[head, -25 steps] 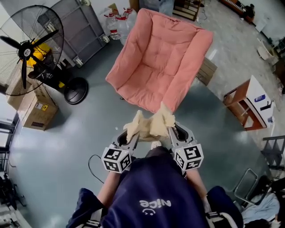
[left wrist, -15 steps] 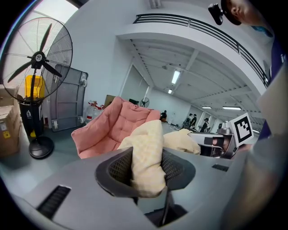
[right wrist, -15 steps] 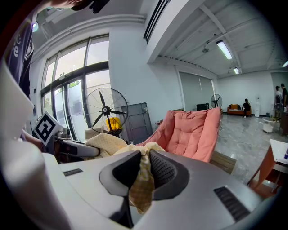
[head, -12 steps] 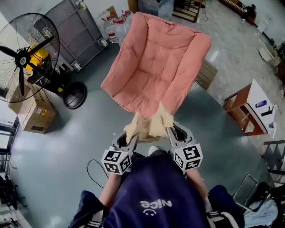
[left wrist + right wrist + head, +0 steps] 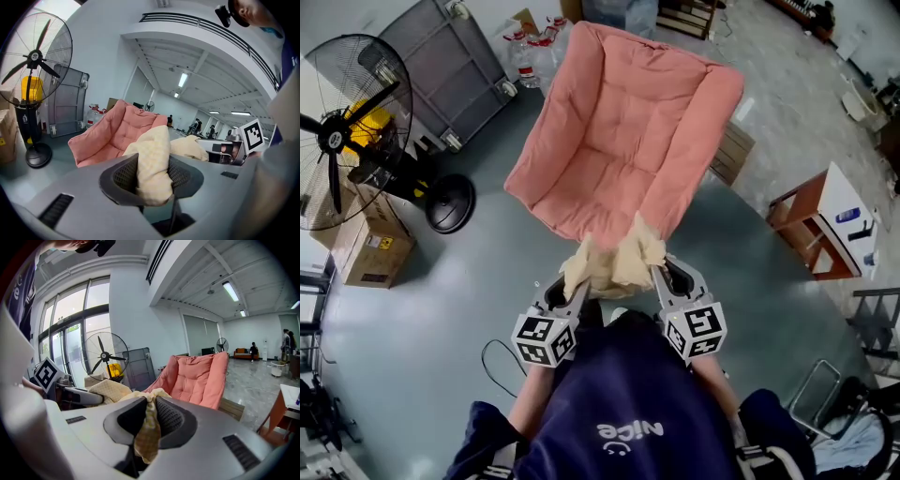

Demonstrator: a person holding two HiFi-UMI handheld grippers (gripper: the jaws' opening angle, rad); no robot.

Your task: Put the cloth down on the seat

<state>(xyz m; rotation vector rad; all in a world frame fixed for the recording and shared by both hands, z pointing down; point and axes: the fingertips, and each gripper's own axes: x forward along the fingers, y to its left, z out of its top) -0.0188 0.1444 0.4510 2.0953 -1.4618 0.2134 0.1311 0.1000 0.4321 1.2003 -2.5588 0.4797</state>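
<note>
Standing on a smooth grey floor in a big open hall, you face the pink padded seat, tilted back, straight ahead. Far left: a black pedestal fan, a cardboard box beside its base, and a grey metal cart and water bottles farther back. Right of the seat: a wooden crate, then a small wooden table with a white top. The gripper views show tall windows, ceiling strip lights and people far across the hall. The pale yellow cloth hangs bunched between your two grippers, off the floor, right at the seat's near edge. Its top overlaps that edge from above; contact unclear. Your left gripper clamps a thick fold at the cloth's left end, jaws kept partly apart by it. Your right gripper pinches a thin fold at the right end, jaws narrow, a tail dangling below the pads. The cloth is not yet down on the cushion.
</note>
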